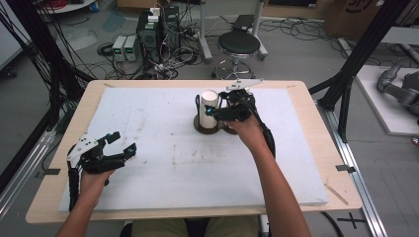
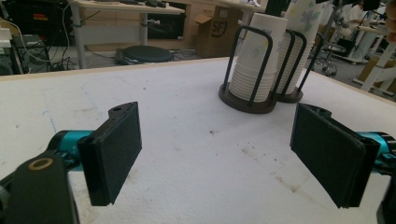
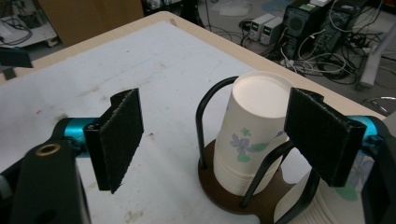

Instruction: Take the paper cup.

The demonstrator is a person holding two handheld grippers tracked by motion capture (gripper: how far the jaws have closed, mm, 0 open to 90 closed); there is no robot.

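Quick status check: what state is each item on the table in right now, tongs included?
Left tongs: open, holding nothing, low over the white mat.
Right tongs: open beside the cup stack, not gripping.
Paper cup stack: upright, upside down in its holder.
Cup holder: standing, dark base flat on the mat.

The right gripper holds its two black jaws wide apart above the white table cover. Between them, nearer the right-hand jaw, stands a stack of paper cups, upside down, white with a blue flower print, inside a dark wire cup holder on a round brown base. The right-hand jaw's pad sits just beside the top cup's upper edge; whether it touches cannot be told. A second stack of cups shows at the lower right edge. Beyond the table's wooden rim lie cables and electronic boxes on the floor
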